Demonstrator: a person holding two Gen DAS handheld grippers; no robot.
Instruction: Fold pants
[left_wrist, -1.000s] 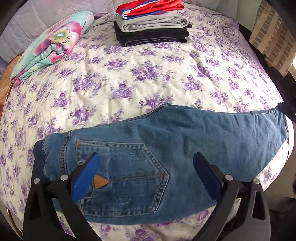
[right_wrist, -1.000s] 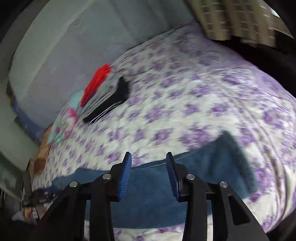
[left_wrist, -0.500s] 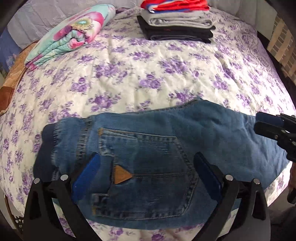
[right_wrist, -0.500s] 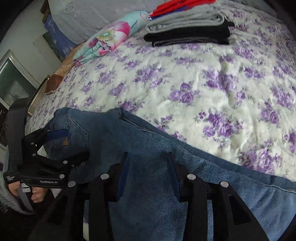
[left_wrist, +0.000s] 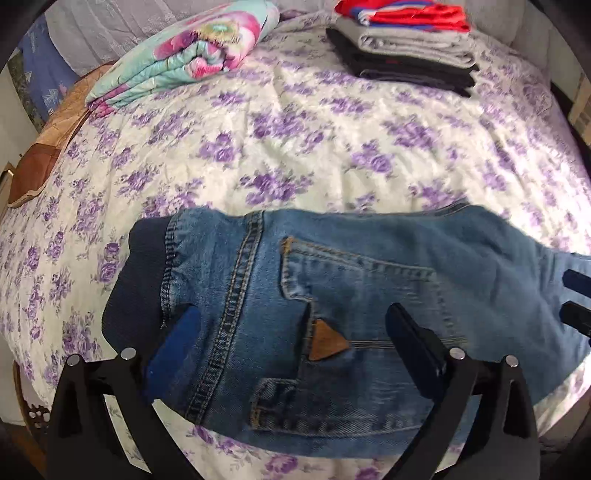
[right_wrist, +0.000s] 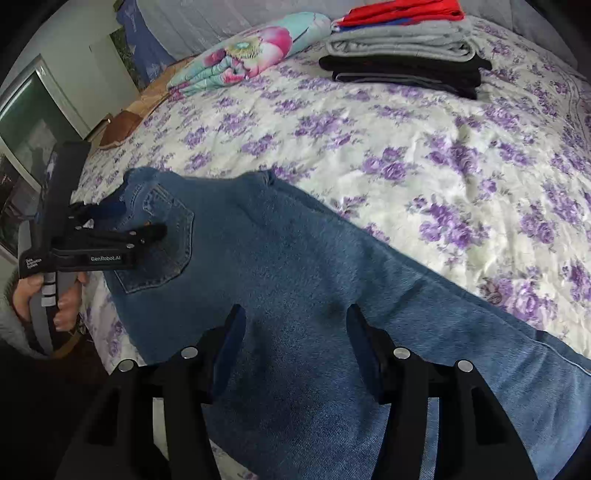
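Left gripper (left_wrist: 295, 350) wide apart over jeans (left_wrist: 369, 280) pocket, holding nothing | right gripper (right_wrist: 295, 336) parted above leg, empty

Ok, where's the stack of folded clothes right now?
The stack of folded clothes sits at the far side of the bed, upper right in both wrist views, right of the floral folded blanket and well beyond the jeans.

Both wrist cams sit low and close over the jeans (left_wrist: 369, 266) at the bed's near edge, facing far; both catch the folded stack (right_wrist: 402, 55).
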